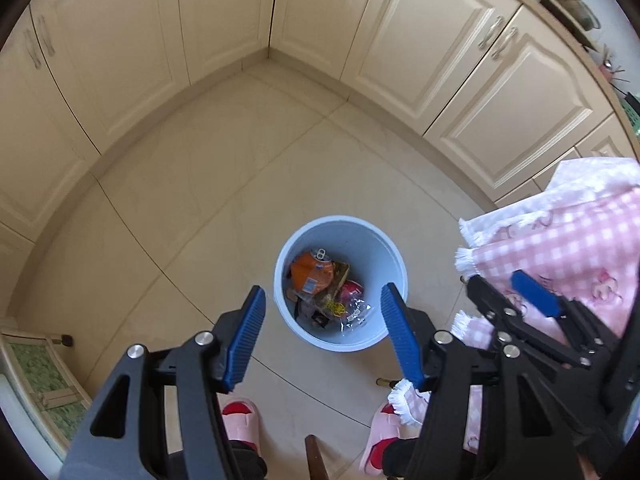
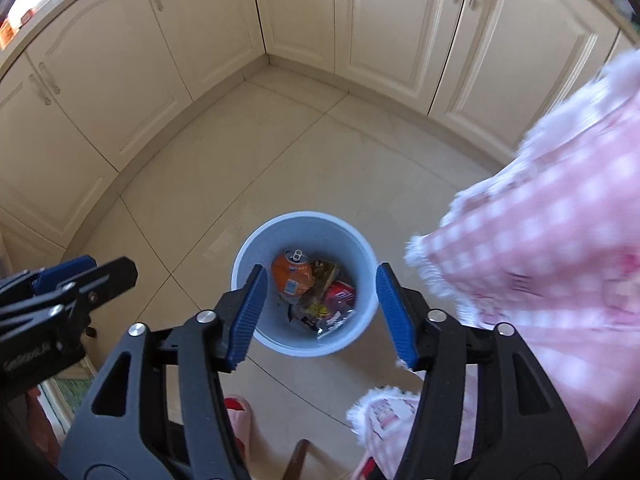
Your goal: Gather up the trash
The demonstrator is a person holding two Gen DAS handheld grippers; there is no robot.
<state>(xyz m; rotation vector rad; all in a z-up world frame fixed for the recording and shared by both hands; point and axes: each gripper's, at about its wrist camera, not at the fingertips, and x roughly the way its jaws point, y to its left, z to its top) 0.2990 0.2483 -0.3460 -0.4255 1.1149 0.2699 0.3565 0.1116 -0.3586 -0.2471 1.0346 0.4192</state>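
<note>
Below, round blue bin (image 1: 384, 248), crumpled orange can (image 1: 310, 272)

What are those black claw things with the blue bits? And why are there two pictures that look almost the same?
They are two grabbing tools; a person holds one in each hand. Each carries a camera looking along its fingers, so you get two pictures from nearly the same spot. The first shows the left gripper, the second the right gripper. Both are open and hold nothing. Below, on the tiled floor, stands a blue bin holding an orange can and wrappers. The pink checked cloth hangs at the right.
</note>
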